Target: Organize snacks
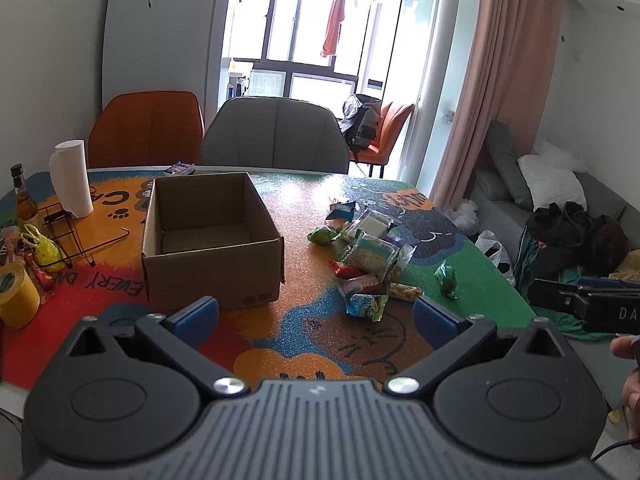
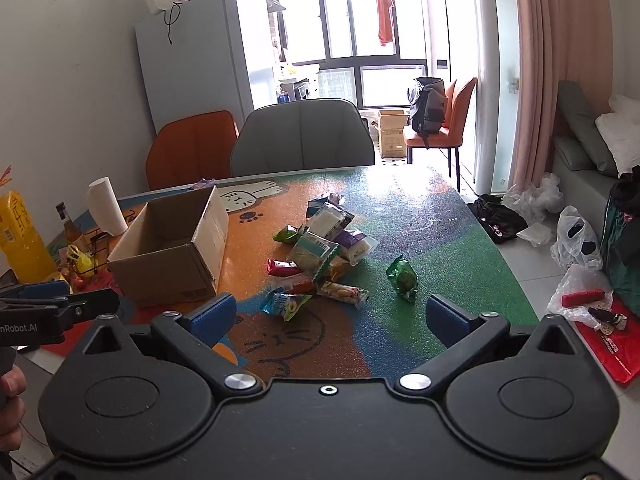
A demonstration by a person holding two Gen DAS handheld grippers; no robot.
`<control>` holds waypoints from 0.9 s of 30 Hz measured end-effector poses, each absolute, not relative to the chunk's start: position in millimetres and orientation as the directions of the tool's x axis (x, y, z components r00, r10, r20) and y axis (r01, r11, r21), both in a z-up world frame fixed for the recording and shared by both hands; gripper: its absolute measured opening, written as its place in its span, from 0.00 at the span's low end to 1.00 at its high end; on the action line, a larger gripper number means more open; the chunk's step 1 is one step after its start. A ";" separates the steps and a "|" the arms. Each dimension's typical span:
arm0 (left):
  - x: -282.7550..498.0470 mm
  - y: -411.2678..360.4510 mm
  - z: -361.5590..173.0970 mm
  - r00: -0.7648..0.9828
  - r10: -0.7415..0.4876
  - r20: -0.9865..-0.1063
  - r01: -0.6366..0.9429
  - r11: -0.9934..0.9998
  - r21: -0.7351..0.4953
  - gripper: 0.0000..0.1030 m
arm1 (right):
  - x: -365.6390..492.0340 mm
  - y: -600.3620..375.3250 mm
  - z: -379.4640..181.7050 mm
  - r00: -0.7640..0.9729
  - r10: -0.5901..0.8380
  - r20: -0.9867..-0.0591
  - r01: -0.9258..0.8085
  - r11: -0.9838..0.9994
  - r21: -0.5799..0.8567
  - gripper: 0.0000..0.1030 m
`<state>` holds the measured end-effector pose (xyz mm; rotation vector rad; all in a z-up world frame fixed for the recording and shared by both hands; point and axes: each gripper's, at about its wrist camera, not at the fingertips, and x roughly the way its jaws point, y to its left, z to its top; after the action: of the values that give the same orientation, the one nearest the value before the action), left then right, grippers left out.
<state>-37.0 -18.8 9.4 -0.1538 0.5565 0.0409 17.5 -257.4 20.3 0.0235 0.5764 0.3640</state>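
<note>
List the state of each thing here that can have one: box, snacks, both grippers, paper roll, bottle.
Cardboard box: open, upright, looks empty.
Snack pile: loose on the table, outside the box.
Green packet: lying apart from the pile.
Left gripper: open, holding nothing.
Right gripper: open, holding nothing.
Paper towel roll: standing upright.
Bottle: upright, capped.

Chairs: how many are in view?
3: an orange chair and a grey chair at the table's far edge, another orange one by the window, holding a backpack.
</note>
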 end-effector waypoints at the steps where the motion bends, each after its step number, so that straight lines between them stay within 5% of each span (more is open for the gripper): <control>1: -36.4 -18.7 9.1 0.848 -0.004 -0.530 -0.078 0.988 -0.134 1.00 | 17.5 -257.5 20.3 0.777 0.342 -0.529 -0.329 0.936 0.123 1.00; 27: -40.7 -21.6 7.4 0.850 -0.013 -0.527 -0.071 0.988 -0.140 1.00 | 14.7 -254.0 21.8 0.786 0.330 -0.523 -0.327 0.940 0.103 1.00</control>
<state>-40.7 -21.6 7.4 -0.1564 0.5551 0.0309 14.7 -254.0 21.8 0.0068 0.5654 0.3542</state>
